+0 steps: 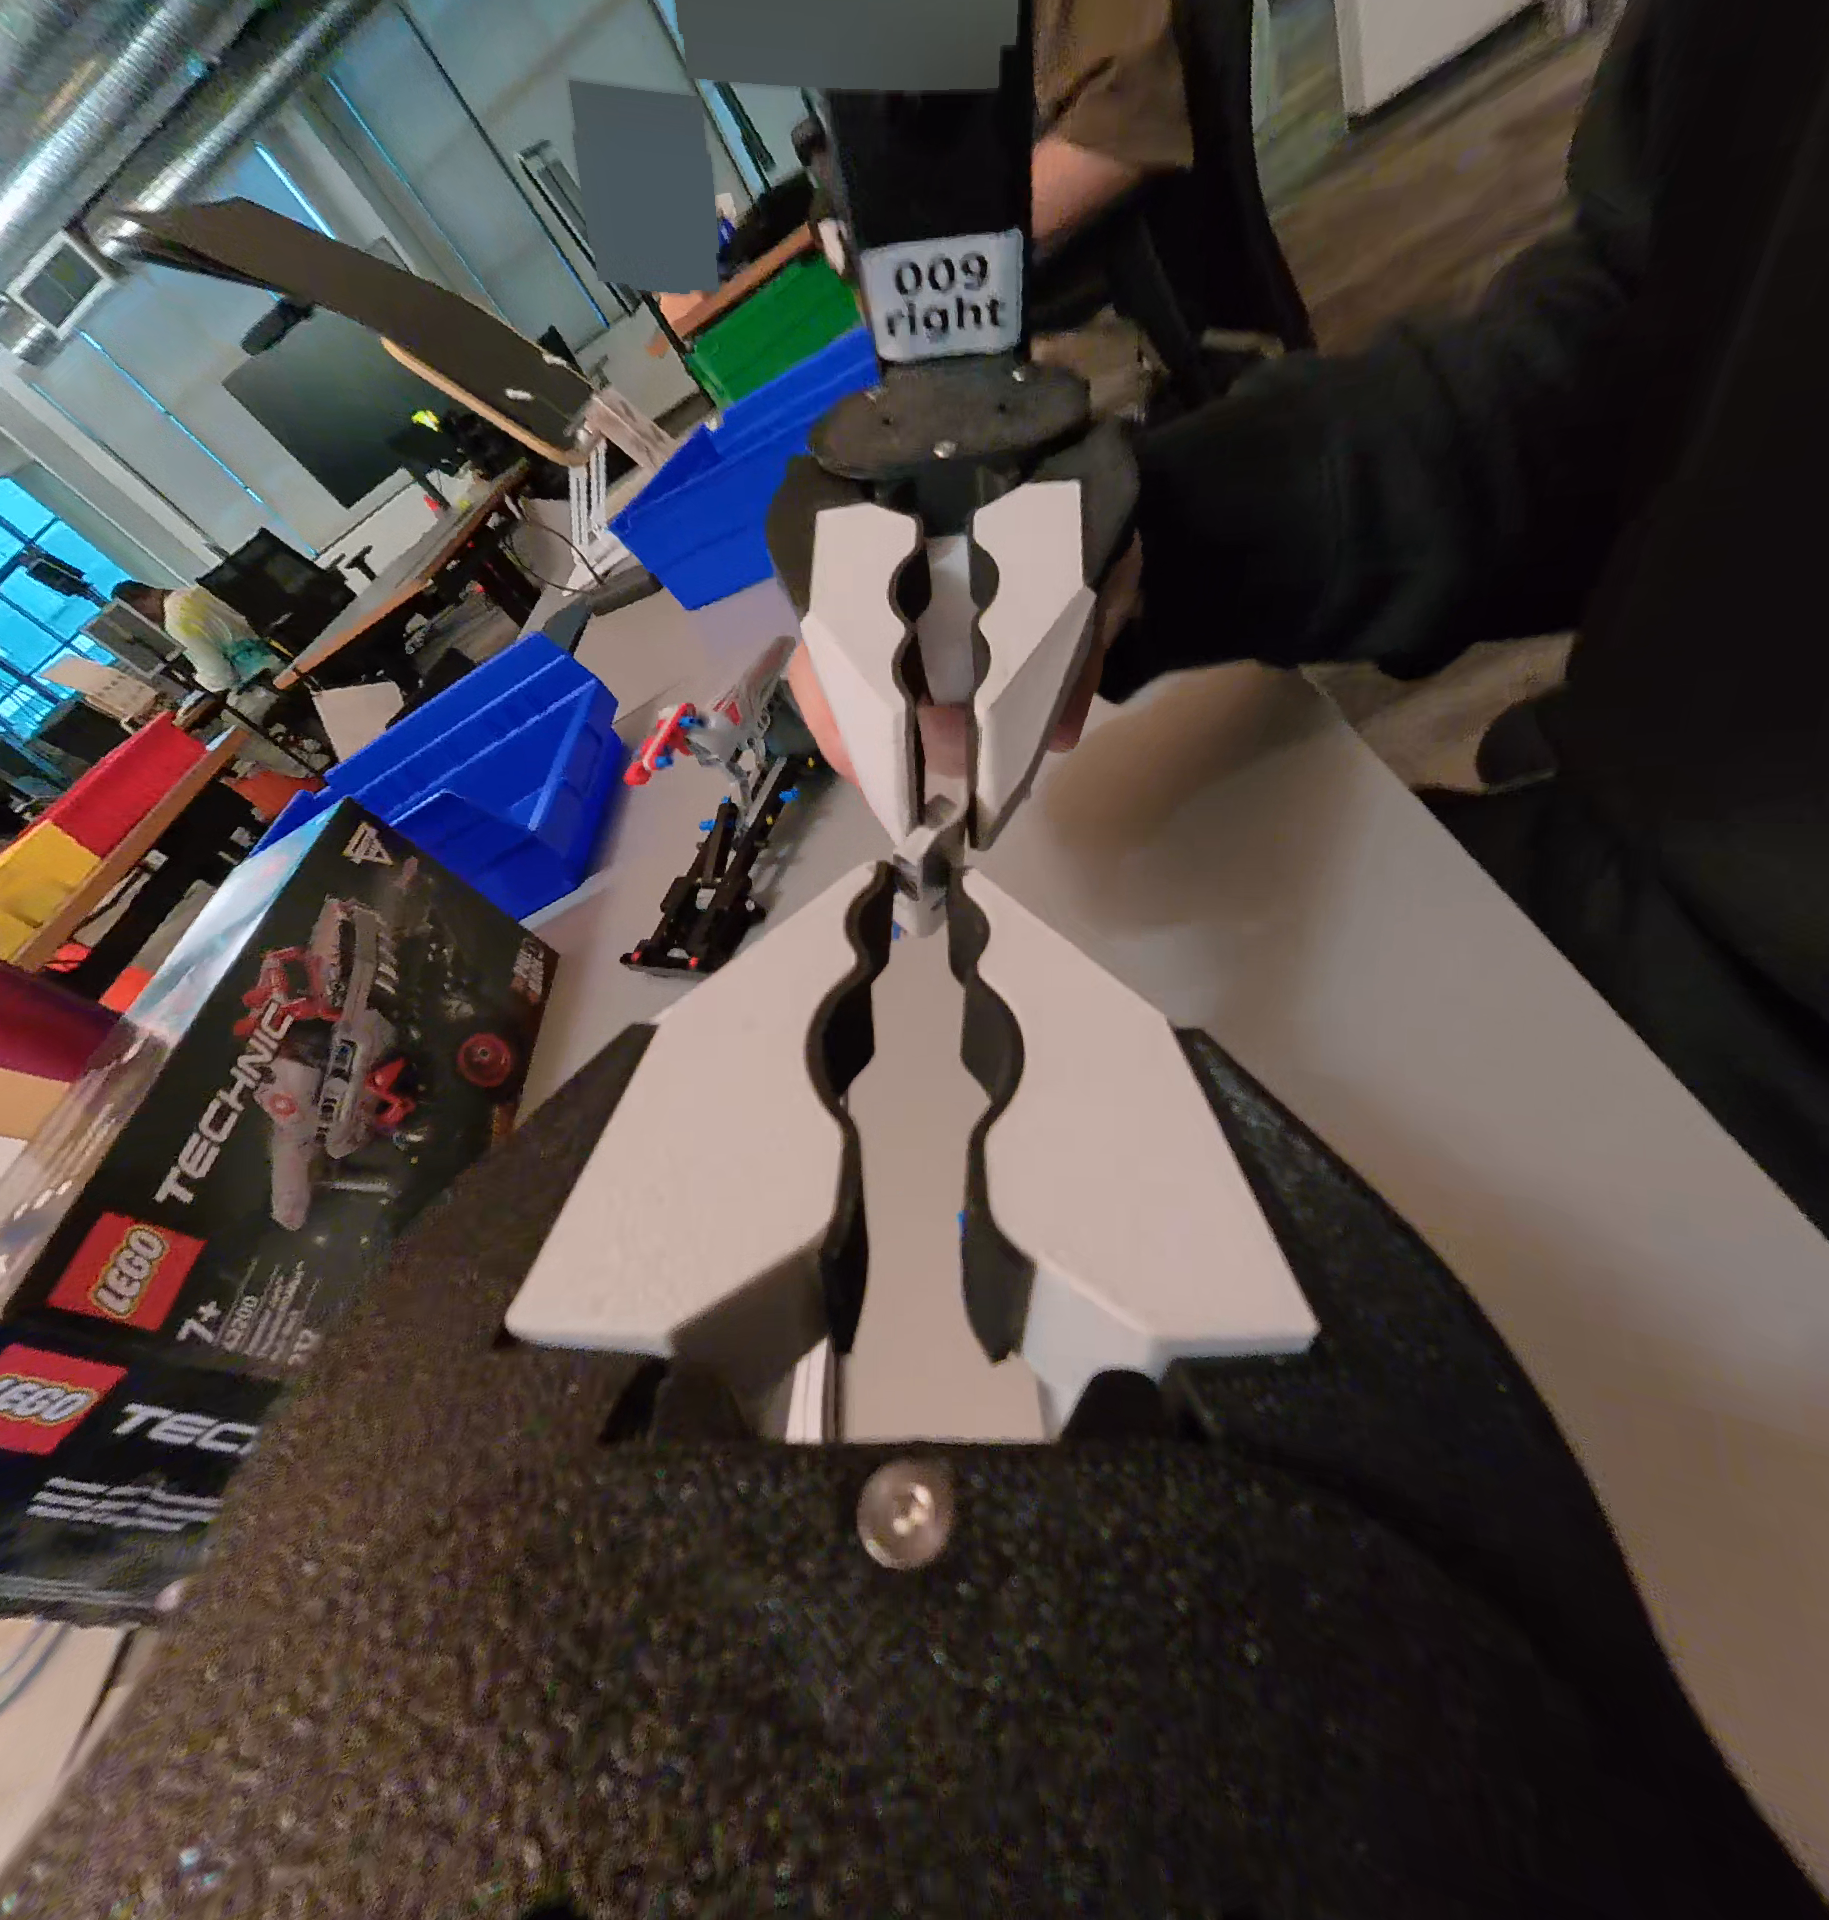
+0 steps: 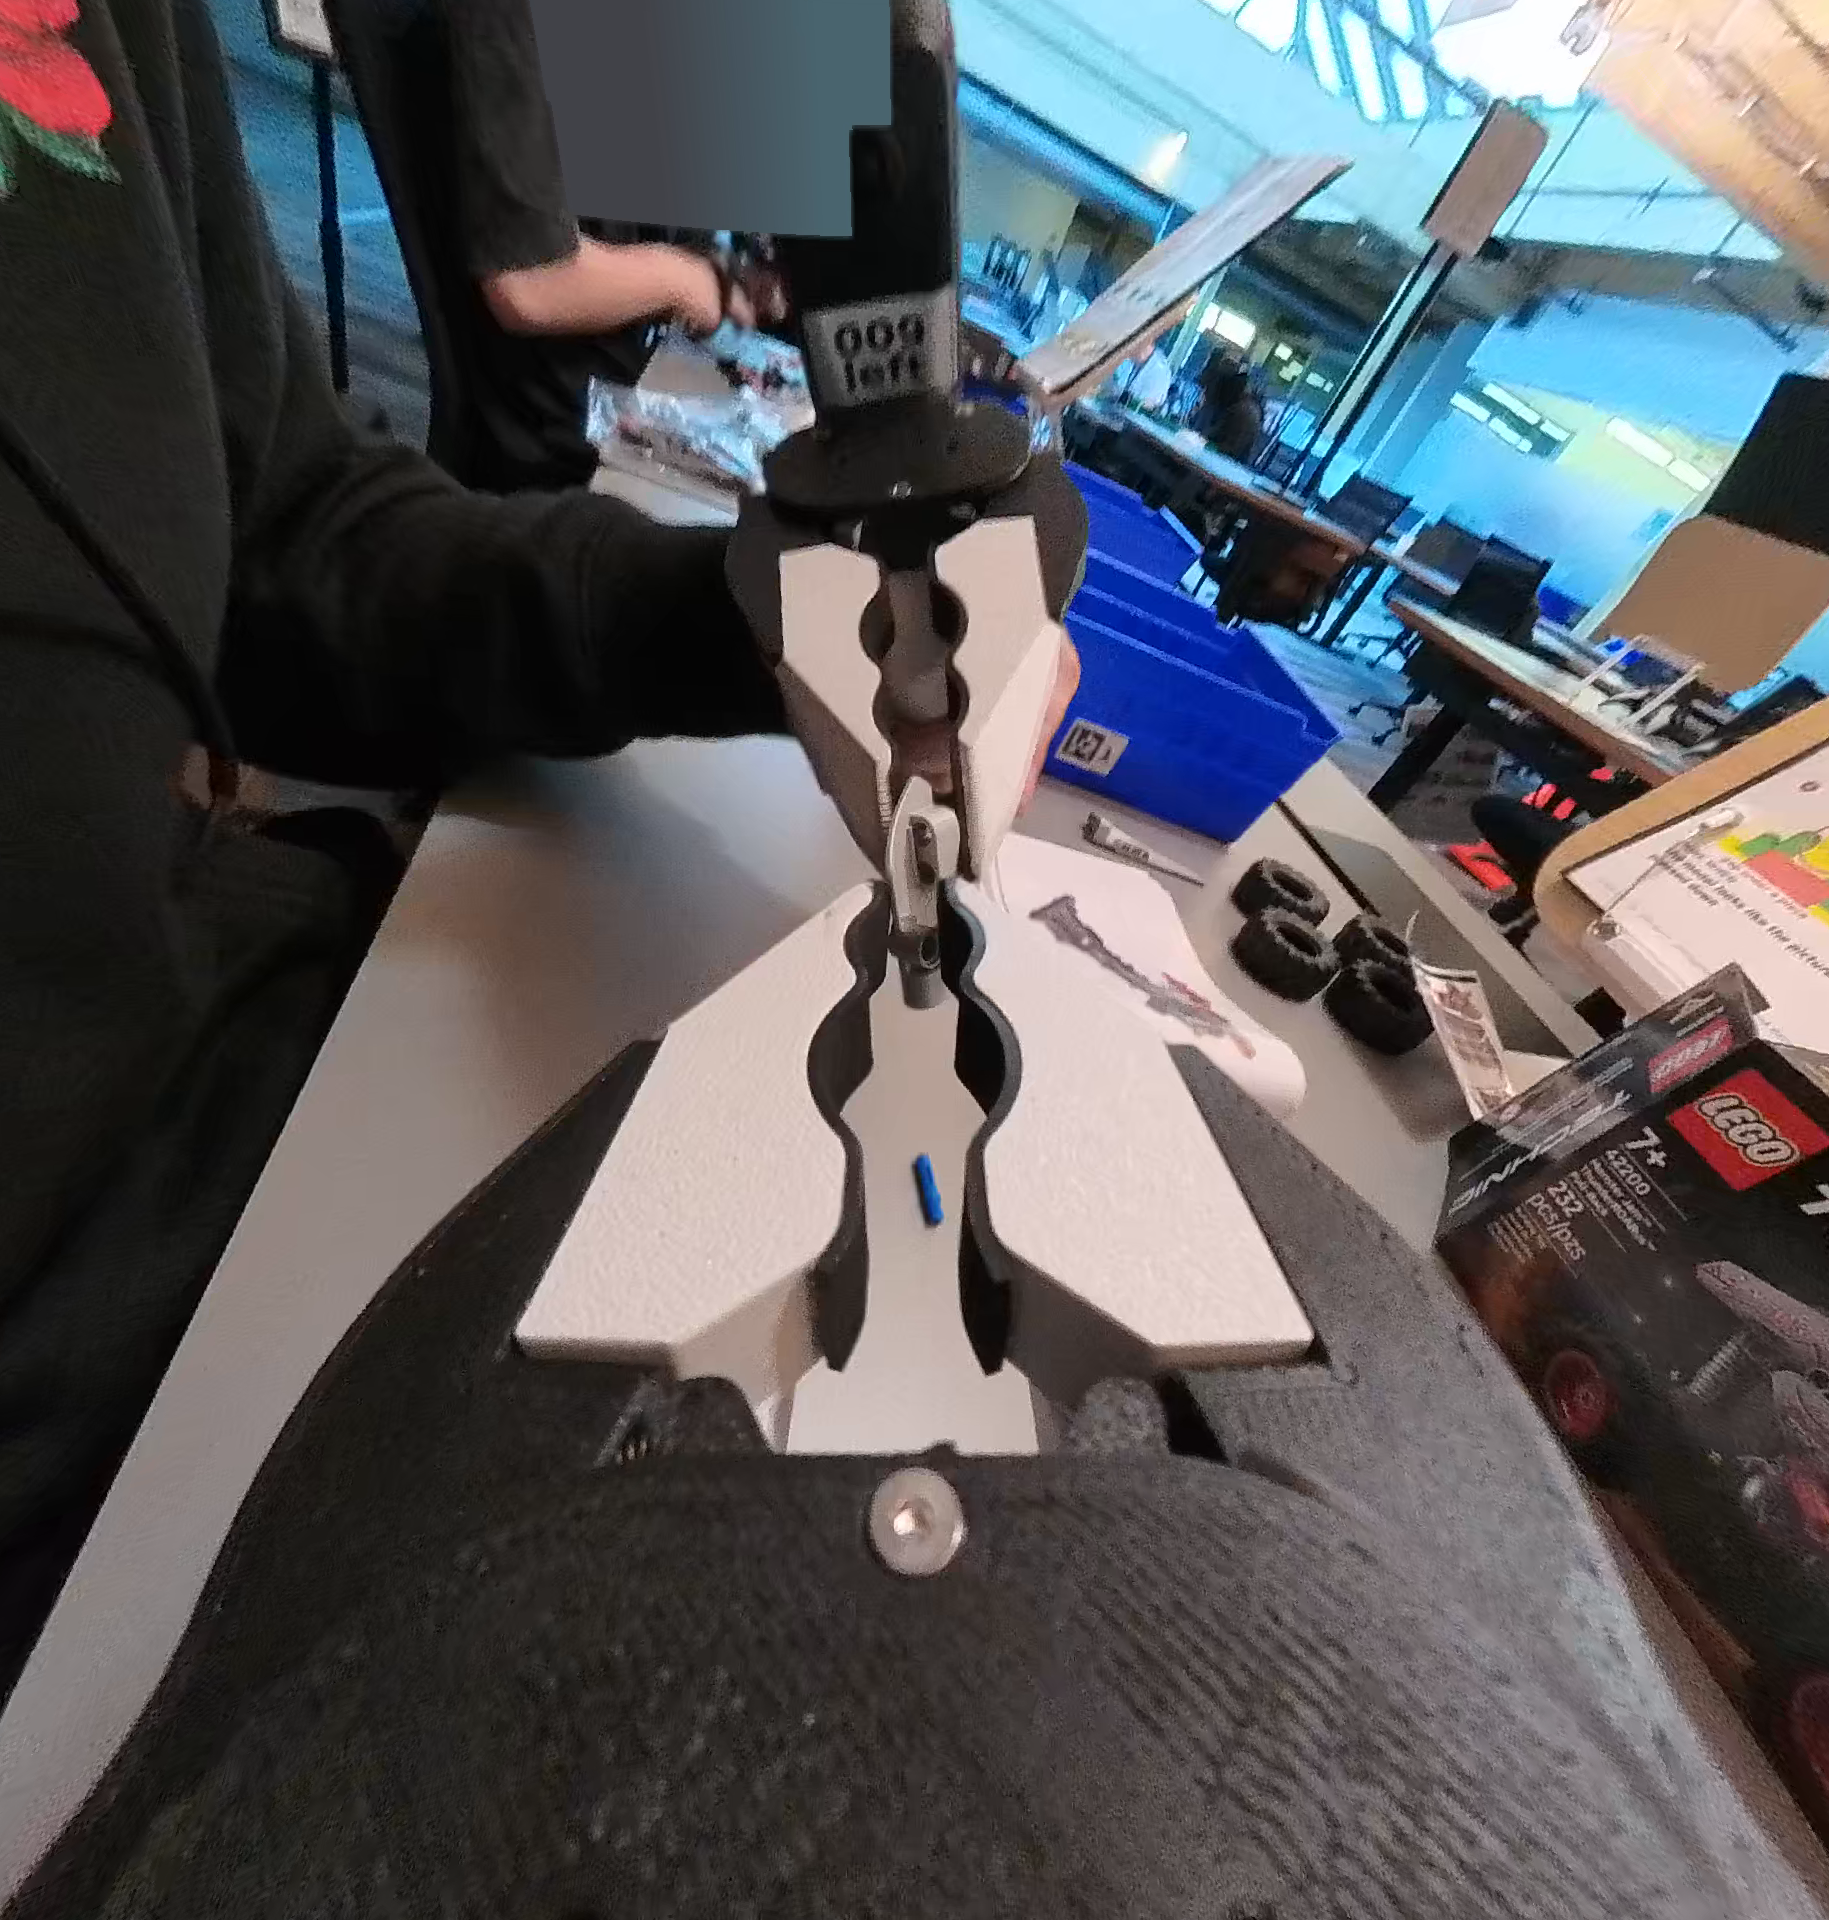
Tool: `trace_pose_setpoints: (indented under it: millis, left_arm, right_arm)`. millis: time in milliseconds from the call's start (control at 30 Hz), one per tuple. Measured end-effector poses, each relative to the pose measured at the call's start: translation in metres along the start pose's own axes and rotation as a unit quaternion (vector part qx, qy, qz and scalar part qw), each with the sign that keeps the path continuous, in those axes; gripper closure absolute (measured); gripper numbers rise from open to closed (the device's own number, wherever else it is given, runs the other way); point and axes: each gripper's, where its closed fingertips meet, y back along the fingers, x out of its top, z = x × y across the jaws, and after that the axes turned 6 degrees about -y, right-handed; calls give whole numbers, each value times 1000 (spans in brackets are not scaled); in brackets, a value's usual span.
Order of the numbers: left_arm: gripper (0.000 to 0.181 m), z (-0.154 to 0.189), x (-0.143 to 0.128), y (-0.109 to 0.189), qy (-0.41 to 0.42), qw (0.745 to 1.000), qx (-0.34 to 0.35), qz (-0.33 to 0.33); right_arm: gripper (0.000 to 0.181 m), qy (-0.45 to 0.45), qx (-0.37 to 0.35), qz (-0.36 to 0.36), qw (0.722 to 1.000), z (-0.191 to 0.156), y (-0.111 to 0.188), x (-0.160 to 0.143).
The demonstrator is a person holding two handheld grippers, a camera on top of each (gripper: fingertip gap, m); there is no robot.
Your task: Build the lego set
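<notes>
My two grippers meet tip to tip above the white table (image 1: pixel 1305 987). In the left wrist view, my left gripper (image 1: pixel 916 883) is shut on a small light grey Lego piece (image 1: pixel 922 868), with the right gripper (image 1: pixel 943 821) facing it from beyond. In the right wrist view, my right gripper (image 2: pixel 915 920) is shut on a dark grey Lego connector (image 2: pixel 915 971). This connector touches the light grey piece (image 2: pixel 915 857) held by the left gripper (image 2: pixel 925 831). A loose blue pin (image 2: pixel 928 1184) lies on the table under my right gripper.
A Lego box (image 1: pixel 266 1091) (image 2: pixel 1668 1247) stands near the table edge. Blue bins (image 1: pixel 494 769) (image 2: pixel 1180 707) sit at the back. There is a black chassis (image 1: pixel 712 883), a red and grey sub-build (image 1: pixel 702 727), several black tyres (image 2: pixel 1305 945), a printed sheet (image 2: pixel 1118 966) and a clipboard (image 2: pixel 1720 862). Only a small space, under 4 cm, lies between the two pairs of fingers. The loose blue pin (image 2: pixel 928 1184) is about equally far from each gripper, around 15 cm.
</notes>
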Motion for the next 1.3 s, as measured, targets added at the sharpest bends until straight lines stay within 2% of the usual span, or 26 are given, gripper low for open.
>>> trace_pose_setpoints:
  millis: [167, 267, 333, 567, 633, 700, 767, 867, 967, 1133, 1300]
  left_arm:
    - [175, 11, 1, -4, -7, 999, -36, -29]
    - [176, 10, -6, -7, -11, 998, -31, -56]
    - [176, 11, -12, -7, -11, 997, -35, -67]
    - [176, 7, -14, -6, 3, 997, -31, -64]
    - [175, -2, -17, -6, 10, 998, -2, -65]
    - [175, -18, -10, -3, 29, 998, 49, -36]
    - [170, -33, -2, 5, 57, 995, 86, -2]
    - [166, -44, -6, 13, 87, 990, 113, 2]
    - [165, -39, -18, 7, 111, 989, 94, -22]
    - [165, -22, -42, -9, 152, 983, 48, -87]
    - [163, -6, -76, -9, 213, 962, 9, -168]
  right_arm:
    - [176, 17, 15, -72, 997, -8, -6, -16]
    - [178, 47, -16, -96, 994, -1, -8, -23]
    - [178, 8, -3, -104, 995, -2, -11, -29]
    - [178, -17, -8, -71, 997, 1, -13, -29]
    - [178, -55, -25, -57, 997, 10, -14, -28]
    - [181, -114, -33, -2, 993, 20, -10, -20]
    - [180, -188, -40, 47, 980, 33, -3, -17]
    - [181, -294, -36, 146, 944, 52, 14, -7]
    - [181, -392, -8, 255, 884, 68, 34, -1]
    - [181, -449, 40, 352, 820, 75, 48, 5]
    - [181, -464, 23, 359, 810, 82, 51, -8]
